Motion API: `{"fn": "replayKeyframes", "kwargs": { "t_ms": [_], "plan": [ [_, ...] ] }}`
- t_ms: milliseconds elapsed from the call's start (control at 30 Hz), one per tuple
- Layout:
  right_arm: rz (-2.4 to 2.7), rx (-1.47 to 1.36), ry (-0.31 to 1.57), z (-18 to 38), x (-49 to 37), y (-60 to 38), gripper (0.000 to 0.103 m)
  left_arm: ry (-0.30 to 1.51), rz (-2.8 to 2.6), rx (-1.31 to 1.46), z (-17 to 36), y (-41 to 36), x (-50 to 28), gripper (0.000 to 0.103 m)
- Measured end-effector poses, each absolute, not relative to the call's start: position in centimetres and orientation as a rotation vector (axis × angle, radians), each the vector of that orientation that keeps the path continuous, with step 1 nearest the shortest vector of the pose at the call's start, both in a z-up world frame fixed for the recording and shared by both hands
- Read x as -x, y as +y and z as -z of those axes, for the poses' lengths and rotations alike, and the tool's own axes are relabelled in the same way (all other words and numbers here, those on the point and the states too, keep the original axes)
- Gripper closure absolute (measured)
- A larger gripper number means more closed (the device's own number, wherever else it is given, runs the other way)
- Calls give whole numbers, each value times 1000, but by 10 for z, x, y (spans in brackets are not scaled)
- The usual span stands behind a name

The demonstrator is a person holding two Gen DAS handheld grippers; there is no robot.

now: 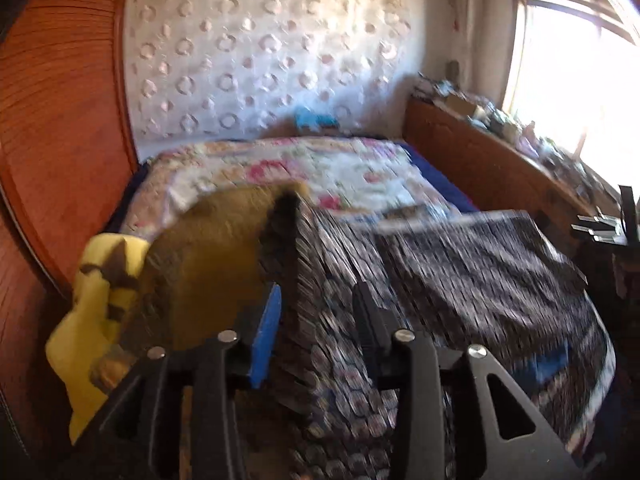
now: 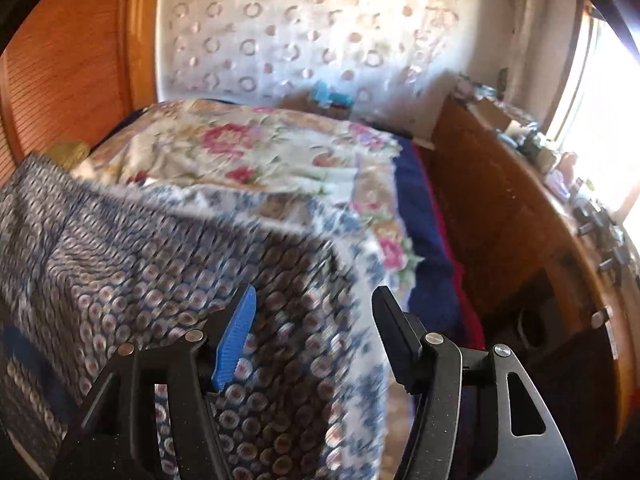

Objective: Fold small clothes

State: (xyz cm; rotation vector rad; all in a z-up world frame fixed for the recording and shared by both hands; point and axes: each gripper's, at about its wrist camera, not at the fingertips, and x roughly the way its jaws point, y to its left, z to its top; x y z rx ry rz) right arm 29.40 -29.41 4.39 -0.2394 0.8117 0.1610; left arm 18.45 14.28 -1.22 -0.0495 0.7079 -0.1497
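Note:
A dark blue-grey garment printed with small circles lies spread over the near part of the bed, blurred by motion. In the left wrist view a raised fold of it stands between the fingers of my left gripper. Those jaws are apart and the pads do not press on the cloth. The same garment fills the left of the right wrist view, with its edge running under my right gripper. That gripper is open wide above the cloth and holds nothing.
A floral bedspread covers the bed. A mustard cloth and a yellow soft item lie at the left by a wooden panel. A cluttered wooden dresser runs along the right under a bright window.

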Motion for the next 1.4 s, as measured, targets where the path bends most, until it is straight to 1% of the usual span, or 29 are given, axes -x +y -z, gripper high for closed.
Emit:
{"fn": "replayKeyframes", "kwargs": {
  "t_ms": [100, 300, 400, 600, 767, 833, 1000, 1133, 1167, 1200, 1267, 1300, 1367, 1400],
  "plan": [
    [-203, 207, 817, -30, -271, -294, 41, 713, 188, 25, 19, 119, -166, 63],
    [-251, 116, 847, 0, -229, -290, 41, 776, 278, 25, 45, 89, -132, 62],
    [-261, 89, 866, 16, -214, -291, 41, 804, 289, -9, 56, 77, -126, 61],
    [-243, 58, 881, 26, -188, -308, 41, 843, 290, -28, 72, 69, -127, 61],
    [-208, 39, 913, 32, -184, -325, 41, 869, 278, -35, 84, 66, -129, 61],
    [-197, 21, 913, 32, -185, -332, 41, 906, 249, -50, 94, 66, -133, 60],
    [-142, -3, 911, 31, -200, -342, 41, 871, 242, -85, 96, 59, -131, 55],
    [-113, -44, 887, 26, -211, -347, 41, 865, 241, -81, 97, 60, -131, 54],
    [-105, -46, 880, 24, -215, -346, 42, 865, 240, -80, 97, 61, -132, 54],
    [-105, -43, 878, 24, -217, -345, 46, 865, 240, -81, 97, 60, -130, 54],
    [-109, -34, 883, 26, -221, -340, 49, 865, 240, -81, 98, 61, -130, 54],
    [-111, -23, 887, 27, -223, -335, 53, 865, 240, -82, 98, 60, -130, 54],
    [-109, -2, 893, 31, -226, -329, 57, 864, 240, -81, 98, 60, -130, 54],
    [-106, 10, 896, 34, -228, -326, 62, 864, 240, -82, 98, 60, -130, 53]
  ]
}}
